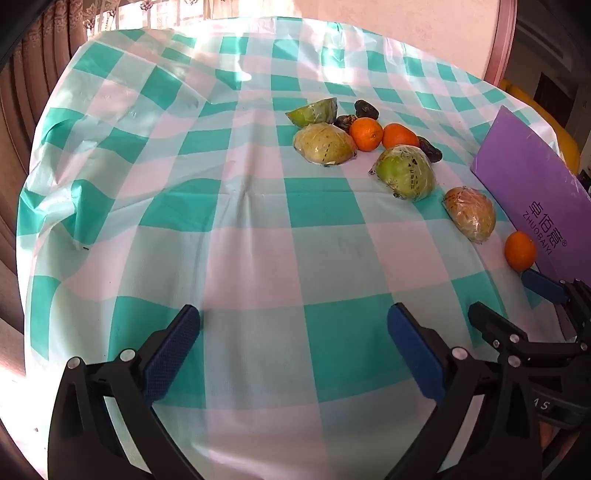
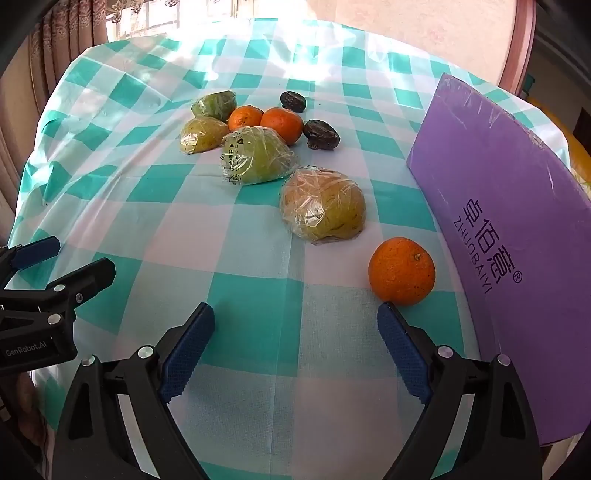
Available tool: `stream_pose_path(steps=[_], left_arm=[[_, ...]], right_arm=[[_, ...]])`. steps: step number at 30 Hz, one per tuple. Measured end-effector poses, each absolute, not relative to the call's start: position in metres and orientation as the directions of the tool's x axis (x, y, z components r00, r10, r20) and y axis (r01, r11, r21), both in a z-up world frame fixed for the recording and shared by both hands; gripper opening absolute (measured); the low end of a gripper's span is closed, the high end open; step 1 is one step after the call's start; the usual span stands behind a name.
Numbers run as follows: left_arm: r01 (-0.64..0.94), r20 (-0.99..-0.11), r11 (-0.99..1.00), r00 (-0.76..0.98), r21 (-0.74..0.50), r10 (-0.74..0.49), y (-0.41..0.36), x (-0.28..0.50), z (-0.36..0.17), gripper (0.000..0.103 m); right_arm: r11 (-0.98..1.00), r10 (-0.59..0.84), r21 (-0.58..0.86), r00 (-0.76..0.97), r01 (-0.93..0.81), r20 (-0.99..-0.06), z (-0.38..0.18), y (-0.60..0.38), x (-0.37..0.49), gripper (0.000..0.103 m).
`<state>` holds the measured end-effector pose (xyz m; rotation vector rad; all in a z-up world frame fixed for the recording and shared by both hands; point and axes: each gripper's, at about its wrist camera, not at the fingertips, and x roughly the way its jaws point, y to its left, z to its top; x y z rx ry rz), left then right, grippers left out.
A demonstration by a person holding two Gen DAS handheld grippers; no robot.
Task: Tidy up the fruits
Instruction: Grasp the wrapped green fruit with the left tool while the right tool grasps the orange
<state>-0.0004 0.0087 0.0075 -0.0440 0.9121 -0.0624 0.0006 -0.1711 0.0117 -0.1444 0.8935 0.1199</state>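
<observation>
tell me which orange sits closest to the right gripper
The lone orange beside the purple box, just past the right gripper fingertip. The other two oranges sit far back among the wrapped fruit.

The purple box is cut off by the right edge.

Table: I had a round table under a teal-and-white checked cloth, rumpled at its left edge.
Window: a window stood beyond the far edge, very bright.
Curtains: brownish pleated curtains hung on my left.
Light: sun fell across the far half of the cloth and washed it pale; the near half lay in softer shade.
Wall: a pinkish wall rose behind, with a darker pink frame at its right.
Right side: dim, something yellow past the table edge.
</observation>
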Motion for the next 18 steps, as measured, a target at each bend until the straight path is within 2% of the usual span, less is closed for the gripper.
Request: stream_pose_path(steps=[6,10,13,18], left_arm=[[0.016,-0.763,0.999,0.645,-0.051,-0.049,0.019,0.008,0.024,0.101],[0.045,-0.756,0.996,0.649,-0.073,-0.085,0.019,0.017,0.033,0.101],[0.071,-0.755,0.990,0.640,-0.124,-0.141,0.017,0.028,0.035,0.101],[0.108,-0.754,0.987,0.637,-0.122,-0.163,0.002,0.048,0.036,0.100]], right_arm=[[0.971,0.017,-0.154,0.692,-0.184,-0.722,0.027,-0.157,-0.011,0.087],[0.986,0.007,-0.117,0.726,-0.120,-0.688,0.034,-0.171,-0.011,0.086],[0.997,0.004,-0.055,0.712,-0.060,-0.702,0.036,-0.187,-0.005,0.086],[1.000,-0.015,-0.008,0.717,0.013,-0.697,0.037,-0.202,-0.003,0.086]])
